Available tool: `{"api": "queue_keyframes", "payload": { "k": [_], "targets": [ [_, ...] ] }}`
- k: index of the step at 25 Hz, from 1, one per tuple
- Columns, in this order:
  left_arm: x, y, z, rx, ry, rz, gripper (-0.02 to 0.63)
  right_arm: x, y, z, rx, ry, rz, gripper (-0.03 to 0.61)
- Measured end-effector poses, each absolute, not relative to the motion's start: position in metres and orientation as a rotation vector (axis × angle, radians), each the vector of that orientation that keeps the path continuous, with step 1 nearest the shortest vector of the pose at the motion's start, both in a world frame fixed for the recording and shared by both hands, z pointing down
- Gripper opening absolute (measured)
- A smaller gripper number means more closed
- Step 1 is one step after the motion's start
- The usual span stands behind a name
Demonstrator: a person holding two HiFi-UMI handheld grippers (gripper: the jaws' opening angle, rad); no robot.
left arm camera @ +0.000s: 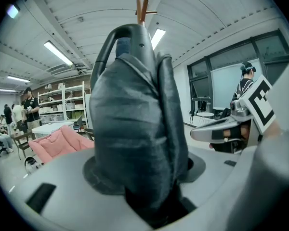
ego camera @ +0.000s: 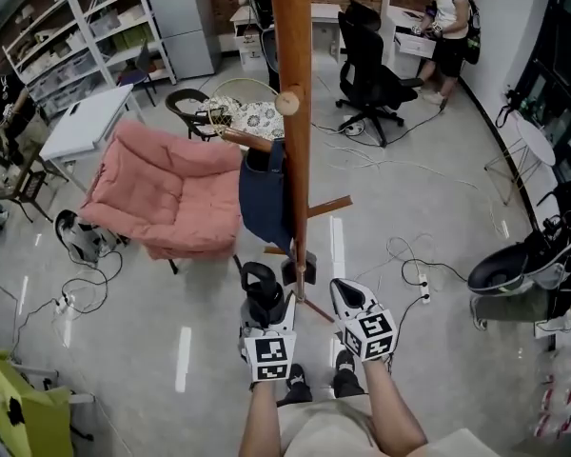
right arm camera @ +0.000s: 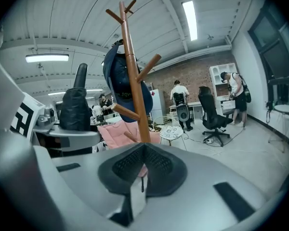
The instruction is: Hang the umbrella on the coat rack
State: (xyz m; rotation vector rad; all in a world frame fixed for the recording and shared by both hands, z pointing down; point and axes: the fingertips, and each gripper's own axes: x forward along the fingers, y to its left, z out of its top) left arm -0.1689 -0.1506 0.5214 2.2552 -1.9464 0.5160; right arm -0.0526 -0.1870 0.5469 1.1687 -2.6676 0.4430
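We are standing in a large workroom with a grey floor (ego camera: pixel 428 208), white shelves (ego camera: pixel 71 41) along the far wall, a pink cushioned chair (ego camera: pixel 167 193) to the left and a black office chair (ego camera: pixel 371 74) further back. The wooden coat rack (ego camera: pixel 291 112) is rising from the floor directly ahead of us, and a dark blue cloth item (ego camera: pixel 264 198) is hanging from one of its pegs (we cannot tell whether it is a bag or a garment).

We are holding the left gripper (ego camera: pixel 263 303) low and just left of the rack's pole. Its fingers (left arm camera: pixel 62 186) are clamping the folded black umbrella (left arm camera: pixel 135 129), which is standing upright between them with its looped handle at the top. The umbrella is clear of the floor and apart from the rack, touching none of the pegs.

We are keeping the right gripper (right arm camera: pixel 142 154) just right of the pole, beside the left one. Its fingers are pressing together with nothing between them, and they are pointing toward the rack.
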Motion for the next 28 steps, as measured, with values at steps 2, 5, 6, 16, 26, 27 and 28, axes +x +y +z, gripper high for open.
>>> {"api": "queue_keyframes", "payload": {
  "k": [2,5,6,16,26,27,28],
  "targets": [
    [-0.165,-0.152,0.526,2.228,-1.960,0.525,0.258,-0.052,-0.194,0.546,1.141,-2.685,0.442,0.003],
    [-0.157,-0.152,0.529,2.189,-1.976,0.539,0.258,-0.050,-0.199,0.542,1.096,-2.715,0.446,0.003],
    [-0.154,-0.151,0.531,2.176,-1.981,0.548,0.258,-0.050,-0.200,0.541,1.081,-2.723,0.448,0.003],
    [-0.124,-0.147,0.562,2.054,-1.988,0.629,0.258,-0.031,-0.201,0.552,0.967,-2.745,0.480,0.003],
    [-0.113,-0.146,0.586,2.019,-1.937,0.676,0.258,-0.019,-0.199,0.566,0.940,-2.728,0.511,0.003],
    [-0.114,-0.149,0.587,2.018,-1.936,0.674,0.258,-0.019,-0.200,0.566,0.944,-2.731,0.510,0.003],
    [-0.114,-0.151,0.588,2.018,-1.932,0.673,0.258,-0.019,-0.201,0.565,0.948,-2.732,0.508,0.003]
  ]
}}
